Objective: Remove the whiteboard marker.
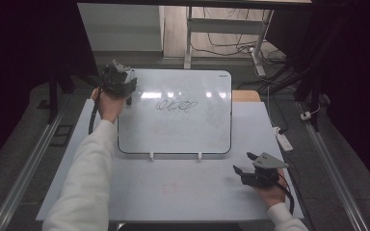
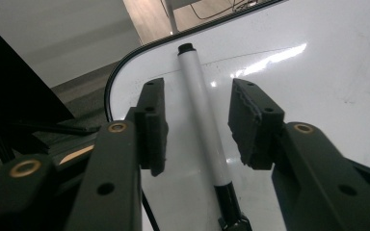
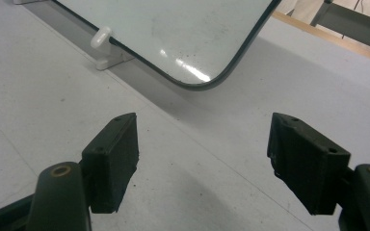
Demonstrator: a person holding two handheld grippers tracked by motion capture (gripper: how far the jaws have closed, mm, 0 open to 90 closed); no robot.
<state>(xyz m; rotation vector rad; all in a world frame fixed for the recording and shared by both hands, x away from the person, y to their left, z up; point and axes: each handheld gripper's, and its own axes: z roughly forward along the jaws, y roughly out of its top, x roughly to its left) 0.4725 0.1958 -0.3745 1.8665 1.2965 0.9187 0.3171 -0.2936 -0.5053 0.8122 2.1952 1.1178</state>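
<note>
Marker [image 2: 203,120] first: it lies flat on the whiteboard [image 1: 207,134], near the far left corner of the board, with its black cap end pointing back at the camera in the left gripper view. The left gripper [image 2: 197,126] is right over it. Its fingers [image 2: 155,126] are partly open, one on each side of the white barrel, and there is a gap on both sides, so they are not squeezing it yet.

The step in hand looks like picking up the marker. To do it well, the left gripper should stay centered so the barrel sits in the middle of the pads. The marker lies a bit slanted between the fingers, so a small turn of the hand would line them up better. Then the fingers should close slowly and evenly. A round marker can roll away on the shiny board if one finger bumps it first. Grabbing the white middle part seems safer than grabbing the cap, which might pull off.

A black scribble [image 1: 176,105] sits in the middle of the board, well apart from the marker.

The right gripper [image 1: 244,162] rests on the desk [image 1: 173,192], near the front right corner of the board. Its fingers [image 3: 111,161] are wide apart with nothing between them. It can wait there, out of the way.
</note>
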